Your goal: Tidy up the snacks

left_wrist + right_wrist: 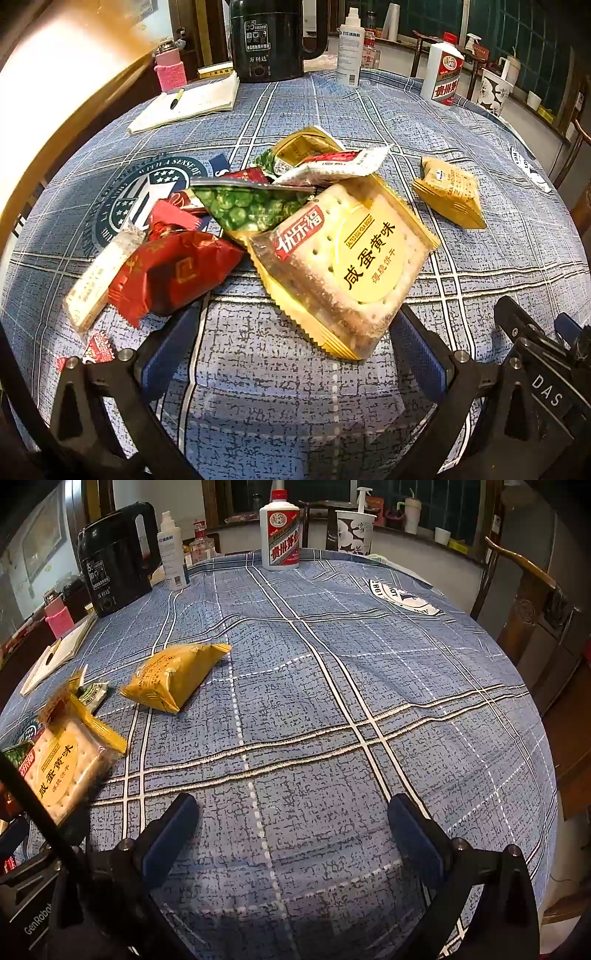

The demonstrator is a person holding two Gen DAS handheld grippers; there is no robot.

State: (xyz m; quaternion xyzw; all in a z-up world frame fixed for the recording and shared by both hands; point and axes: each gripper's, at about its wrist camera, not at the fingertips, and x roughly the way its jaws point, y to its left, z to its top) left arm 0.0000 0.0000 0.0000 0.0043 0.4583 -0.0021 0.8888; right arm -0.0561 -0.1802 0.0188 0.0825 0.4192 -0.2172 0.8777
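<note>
1. Left wrist view: left gripper (295, 332) jaws spread wide and empty, angled down at the cracker packet (343, 266) lying nearest on the surface (295, 406).
2. Best taken by its flat sides, without crushing; clear front, gold edges.
3. Behind, touching: green pea bag (251, 210), red sweets (173, 273).
4. Apart, further right: yellow packet (173, 679); right gripper (291, 823) likewise spread, empty.

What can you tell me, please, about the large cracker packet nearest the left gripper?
The cracker packet is a square pouch with a clear front, yellow crimped edges, a yellow oval label and a red brand tag. Pale perforated crackers show inside. It looks sealed, lies tilted on the blue checked tablecloth, leaning over the green pea bag, untouched by any fingers.
</note>
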